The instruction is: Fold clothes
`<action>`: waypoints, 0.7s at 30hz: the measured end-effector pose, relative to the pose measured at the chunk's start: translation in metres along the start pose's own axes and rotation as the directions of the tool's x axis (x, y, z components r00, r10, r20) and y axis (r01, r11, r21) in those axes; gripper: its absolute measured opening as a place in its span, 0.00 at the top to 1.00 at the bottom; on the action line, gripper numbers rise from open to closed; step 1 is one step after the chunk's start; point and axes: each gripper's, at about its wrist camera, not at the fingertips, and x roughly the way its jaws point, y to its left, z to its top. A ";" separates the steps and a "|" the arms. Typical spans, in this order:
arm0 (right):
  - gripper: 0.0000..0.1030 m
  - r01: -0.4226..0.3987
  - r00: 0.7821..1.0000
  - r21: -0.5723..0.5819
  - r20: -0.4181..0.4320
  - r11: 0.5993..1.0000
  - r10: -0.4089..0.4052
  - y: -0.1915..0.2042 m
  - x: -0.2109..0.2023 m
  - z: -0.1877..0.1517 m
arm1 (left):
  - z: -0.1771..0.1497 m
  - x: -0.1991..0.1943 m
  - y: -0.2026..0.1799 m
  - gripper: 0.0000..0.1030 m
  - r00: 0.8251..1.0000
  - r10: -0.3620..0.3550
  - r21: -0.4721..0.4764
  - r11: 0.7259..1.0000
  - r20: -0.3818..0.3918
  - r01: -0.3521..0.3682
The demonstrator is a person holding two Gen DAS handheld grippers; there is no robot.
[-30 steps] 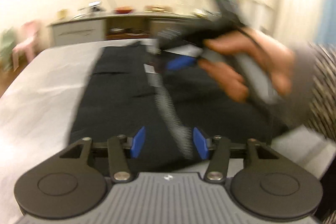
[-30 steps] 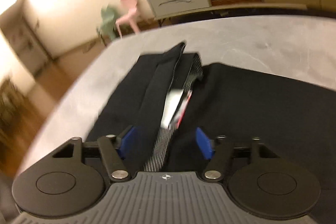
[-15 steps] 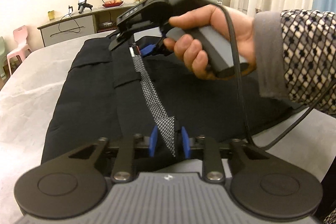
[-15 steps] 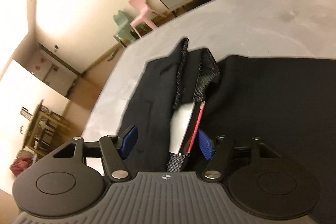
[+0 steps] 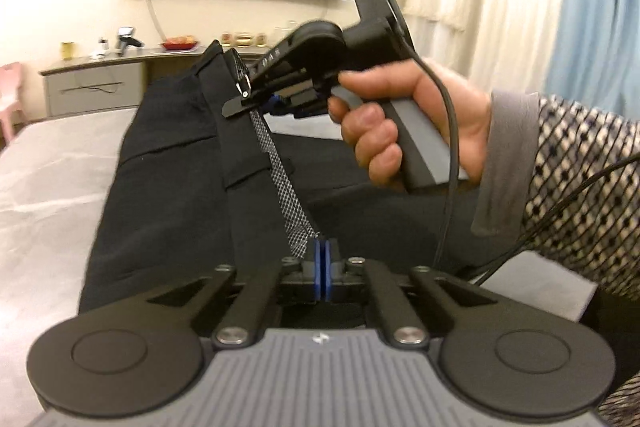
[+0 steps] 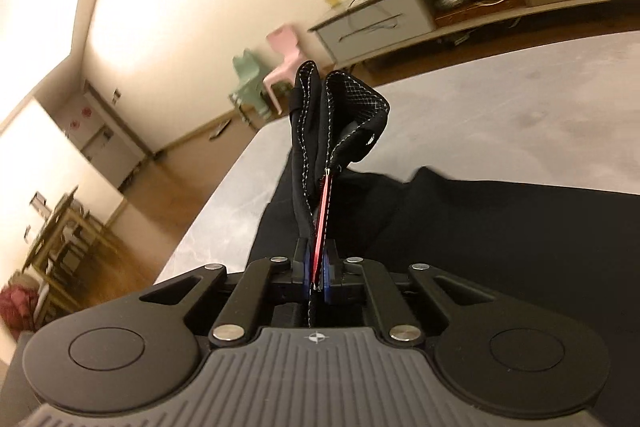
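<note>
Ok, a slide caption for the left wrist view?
Both grippers, left and right, shut on the black garment's mesh-lined edge, lifting it.

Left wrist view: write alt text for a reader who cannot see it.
Both grippers pinch the waistband of black trousers on a bed: the left gripper near, the right gripper farther off in a hand.
</note>
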 end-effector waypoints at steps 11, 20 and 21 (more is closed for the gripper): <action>0.95 0.136 0.991 0.121 -0.020 0.983 -0.135 -0.065 -0.025 -0.026 | -0.014 0.031 -0.035 0.98 0.994 -0.032 0.072 0.997 -0.104 0.040; 0.90 0.218 0.975 0.071 -0.045 0.973 -0.216 -0.072 -0.020 -0.033 | 0.000 0.037 -0.016 0.84 0.989 -0.056 0.069 0.995 -0.135 0.066; 0.83 0.233 0.972 0.067 -0.047 0.970 -0.230 -0.070 -0.022 -0.032 | 0.004 0.025 -0.013 0.82 0.991 -0.068 0.067 0.995 -0.112 0.076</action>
